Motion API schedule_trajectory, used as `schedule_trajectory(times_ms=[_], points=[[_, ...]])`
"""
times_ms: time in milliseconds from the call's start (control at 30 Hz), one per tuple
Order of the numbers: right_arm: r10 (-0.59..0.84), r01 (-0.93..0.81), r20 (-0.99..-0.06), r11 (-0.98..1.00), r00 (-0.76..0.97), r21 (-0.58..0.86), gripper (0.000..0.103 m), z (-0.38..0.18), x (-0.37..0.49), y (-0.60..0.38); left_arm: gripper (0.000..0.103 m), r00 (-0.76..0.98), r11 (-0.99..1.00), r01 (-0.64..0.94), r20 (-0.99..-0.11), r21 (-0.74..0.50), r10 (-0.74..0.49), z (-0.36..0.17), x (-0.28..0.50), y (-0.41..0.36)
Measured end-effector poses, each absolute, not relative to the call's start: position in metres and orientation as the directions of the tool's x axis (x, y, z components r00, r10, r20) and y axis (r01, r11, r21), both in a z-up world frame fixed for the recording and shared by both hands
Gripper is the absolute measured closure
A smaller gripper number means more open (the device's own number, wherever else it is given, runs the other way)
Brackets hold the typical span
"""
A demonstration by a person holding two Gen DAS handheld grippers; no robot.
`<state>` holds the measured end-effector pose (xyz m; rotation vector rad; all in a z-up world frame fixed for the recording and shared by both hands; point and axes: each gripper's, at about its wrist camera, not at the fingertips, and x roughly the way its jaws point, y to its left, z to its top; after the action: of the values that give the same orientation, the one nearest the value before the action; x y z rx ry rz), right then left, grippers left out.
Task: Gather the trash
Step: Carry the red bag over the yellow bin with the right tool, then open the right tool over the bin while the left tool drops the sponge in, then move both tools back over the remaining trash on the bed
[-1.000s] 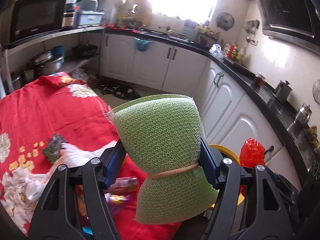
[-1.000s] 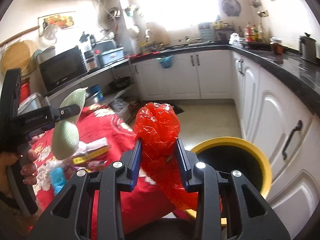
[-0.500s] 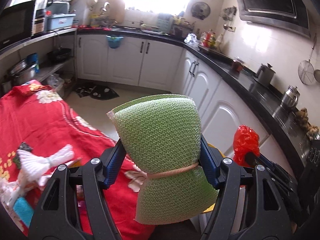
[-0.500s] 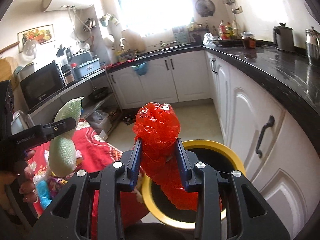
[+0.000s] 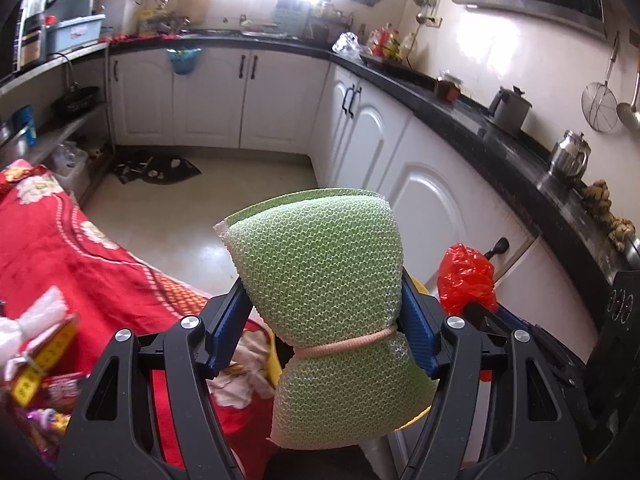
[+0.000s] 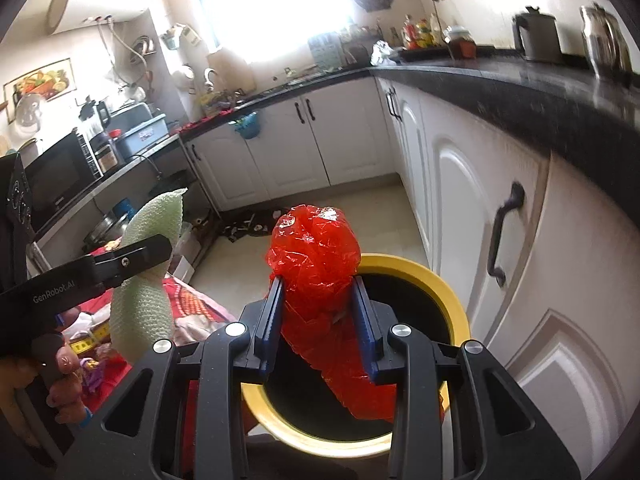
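We look along each gripper's fingers, close up, facing the kitchen cabinets (image 5: 208, 96), both views sharing the yellow bin (image 6: 416, 276) and counter (image 5: 472, 120).

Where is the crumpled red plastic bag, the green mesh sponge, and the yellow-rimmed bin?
crumpled red plastic bag (image 6: 316, 248), right wrist view, its bunched top.
green mesh sponge (image 5: 320, 260), left wrist view, its wide upper half.
yellow-rimmed bin (image 6: 448, 296), right wrist view, its right rim.

Yellow bin (image 6: 452, 300) mouth open (cabinets (image 6: 560, 280) beside)
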<state>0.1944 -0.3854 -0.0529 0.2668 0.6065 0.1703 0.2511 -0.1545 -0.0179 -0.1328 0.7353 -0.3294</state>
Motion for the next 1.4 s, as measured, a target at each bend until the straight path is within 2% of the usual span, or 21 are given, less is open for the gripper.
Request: schedule_trajectory(times_ms=[333,467,567,767,1000,1400], points=[[0.229,-0.043,-0.592,0.949,0.773,0.311,0.069,-0.081,0.218,-0.398,0.039,0.64,0.927,0.267,-0.671,-0.263,-0.374,-0.049,0.274,-0.173],[0.218,-0.024,-0.598,0.949,0.771,0.314,0.056,-0.084,0.22,-0.4,0.035,0.621,0.92,0.274,-0.679,-0.28,-0.391,-0.056,0.279,-0.175],[0.204,-0.006,-0.601,0.949,0.773,0.314,0.049,-0.086,0.218,-0.403,0.022,0.618,0.921,0.259,-0.683,-0.291,-0.39,-0.058,0.28,-0.172],[0.175,0.007,-0.593,0.956,0.786,0.292,0.039,-0.079,0.213,-0.404,0.011,0.636,0.927,0.231,-0.675,-0.295,-0.374,-0.052,0.275,-0.16],[0.166,-0.014,-0.559,0.964,0.812,0.266,0.027,-0.065,0.201,-0.394,0.011,0.687,0.946,0.18,-0.653,-0.271,-0.318,-0.032,0.26,-0.134],[0.206,-0.093,-0.512,0.967,0.834,0.237,0.024,-0.038,0.178,-0.361,0.011,0.771,0.959,0.099,-0.589,-0.265,-0.243,0.003,0.22,-0.08]])
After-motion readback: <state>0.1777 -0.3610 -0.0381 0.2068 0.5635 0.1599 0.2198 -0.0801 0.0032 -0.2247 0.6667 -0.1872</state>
